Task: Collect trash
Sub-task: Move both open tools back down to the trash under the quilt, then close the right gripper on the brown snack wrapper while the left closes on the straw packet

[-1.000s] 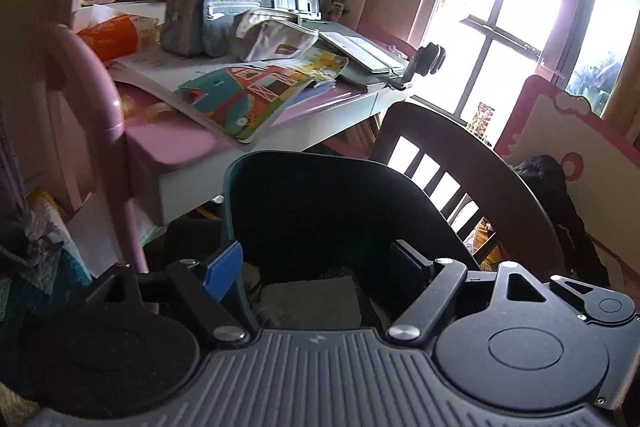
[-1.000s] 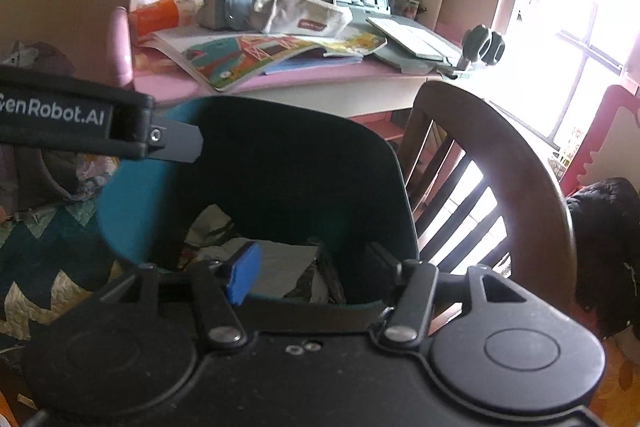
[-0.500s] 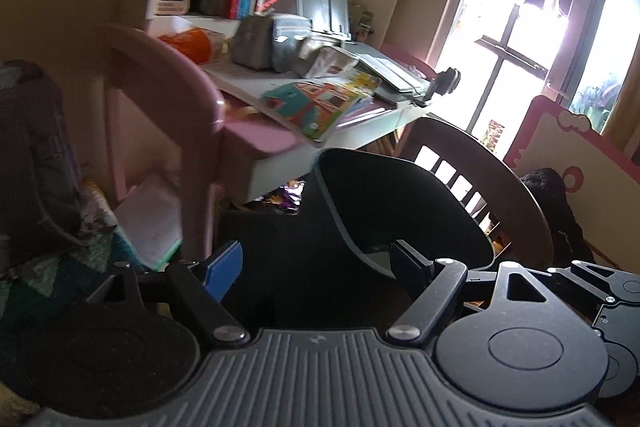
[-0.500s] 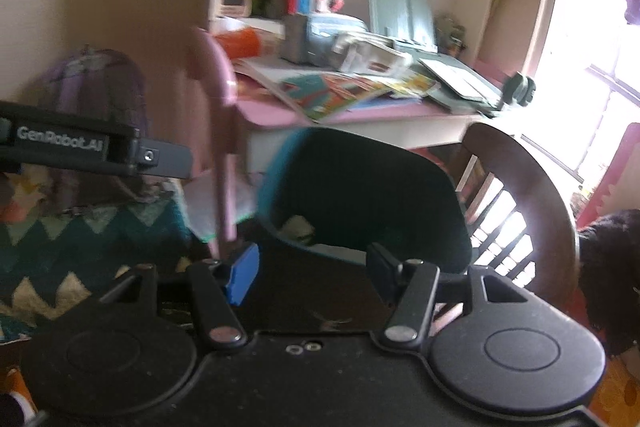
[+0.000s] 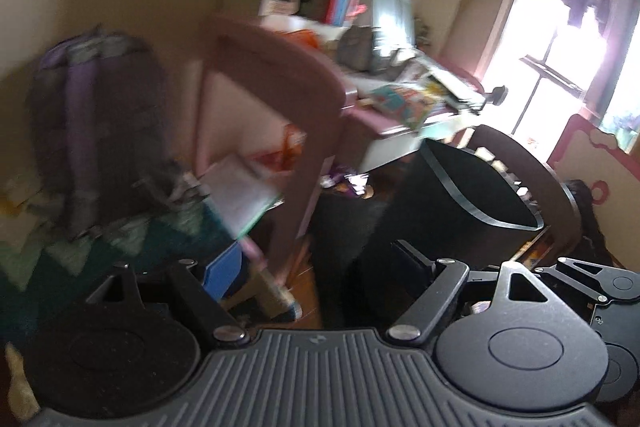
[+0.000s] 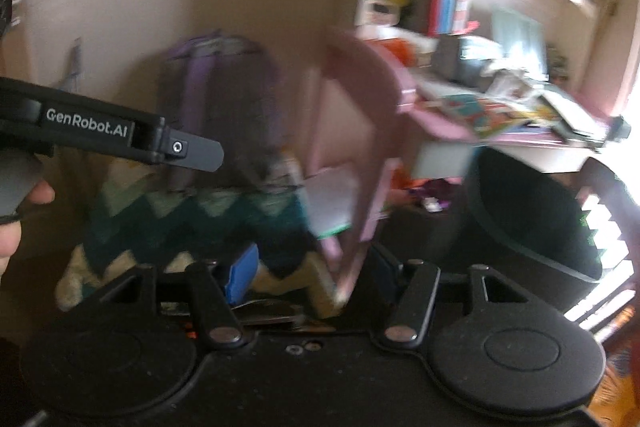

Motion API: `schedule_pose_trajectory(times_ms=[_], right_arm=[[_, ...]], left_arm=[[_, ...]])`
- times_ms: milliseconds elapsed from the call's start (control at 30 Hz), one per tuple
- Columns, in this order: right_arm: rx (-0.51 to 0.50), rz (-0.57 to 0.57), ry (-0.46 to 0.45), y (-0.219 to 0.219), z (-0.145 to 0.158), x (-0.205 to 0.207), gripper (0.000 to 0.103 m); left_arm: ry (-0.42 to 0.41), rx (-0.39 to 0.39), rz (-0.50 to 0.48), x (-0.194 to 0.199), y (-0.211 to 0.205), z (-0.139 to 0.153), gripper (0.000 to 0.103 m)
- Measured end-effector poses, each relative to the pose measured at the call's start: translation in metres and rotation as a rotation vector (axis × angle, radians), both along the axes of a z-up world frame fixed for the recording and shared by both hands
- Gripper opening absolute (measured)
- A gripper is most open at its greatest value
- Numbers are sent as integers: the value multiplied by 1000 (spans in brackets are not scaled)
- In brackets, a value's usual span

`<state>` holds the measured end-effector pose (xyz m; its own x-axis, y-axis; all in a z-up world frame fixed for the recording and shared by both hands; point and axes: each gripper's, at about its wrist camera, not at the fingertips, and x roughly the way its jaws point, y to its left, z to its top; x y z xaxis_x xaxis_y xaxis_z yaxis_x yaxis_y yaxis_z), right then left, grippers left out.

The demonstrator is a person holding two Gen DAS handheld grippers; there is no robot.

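Bin [image 5: 472, 203], dark and round, stood on the floor at right under the desk's [image 5: 384, 125] front edge, just beside a dark wooden chair [image 5: 560, 187]; its contents were not visible. Left gripper [image 5: 316, 267] had fingers spread wide with nothing between them, and it was aimed at the pink desk leg [image 5: 316, 163], left of the bin. Right gripper [image 6: 316, 271] fingers were also apart and empty, in front of a zigzag blanket [image 6: 224, 223]. Purple backpack [image 6: 224, 95] leaned against the wall above the blanket. Both views were motion-blurred. Left gripper's arm crossed the right view's left side, a hand [image 6: 16, 219] behind it.
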<state>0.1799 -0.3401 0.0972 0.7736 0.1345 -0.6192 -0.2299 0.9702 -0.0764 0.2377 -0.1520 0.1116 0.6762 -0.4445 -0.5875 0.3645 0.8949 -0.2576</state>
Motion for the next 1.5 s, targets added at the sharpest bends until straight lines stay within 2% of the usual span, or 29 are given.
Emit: schedule_pose_trajectory(times_ms=[100, 233, 333, 433, 500, 633, 733, 867, 1000, 1067, 1167, 1333, 1433, 1500], right_arm=[[17, 68, 45, 31, -20, 6, 60], [20, 148, 102, 74, -53, 19, 60], [45, 179, 157, 107, -84, 28, 60], [91, 200, 227, 139, -116, 41, 61], [103, 215, 278, 159, -139, 48, 61], [90, 242, 380, 194, -193, 56, 61], [65, 243, 473, 213, -241, 62, 61], [94, 181, 606, 225, -309, 74, 61], [68, 110, 673, 228, -372, 83, 60], [60, 53, 730, 224, -404, 88, 60], [116, -41, 849, 211, -453, 91, 60], [123, -176, 1005, 193, -525, 89, 60], [124, -244, 1081, 186, -559, 87, 60], [114, -270, 1119, 185, -580, 84, 60]], left_arm=[[35, 6, 52, -5, 44, -18, 82], [38, 31, 130, -14, 95, -43, 82], [74, 14, 188, -13, 136, -68, 83], [105, -4, 248, -11, 172, -97, 94], [115, -6, 292, -10, 194, -117, 100], [182, -15, 380, -7, 236, -167, 100], [262, -28, 450, -7, 265, -217, 100], [384, -24, 565, -5, 293, -289, 100], [481, -30, 653, -4, 307, -355, 100], [532, -19, 706, -3, 308, -388, 100], [615, -17, 780, -1, 312, -431, 100], [742, -17, 873, 8, 319, -500, 100], [814, -49, 935, 17, 328, -535, 100], [855, -103, 974, 23, 336, -559, 100]])
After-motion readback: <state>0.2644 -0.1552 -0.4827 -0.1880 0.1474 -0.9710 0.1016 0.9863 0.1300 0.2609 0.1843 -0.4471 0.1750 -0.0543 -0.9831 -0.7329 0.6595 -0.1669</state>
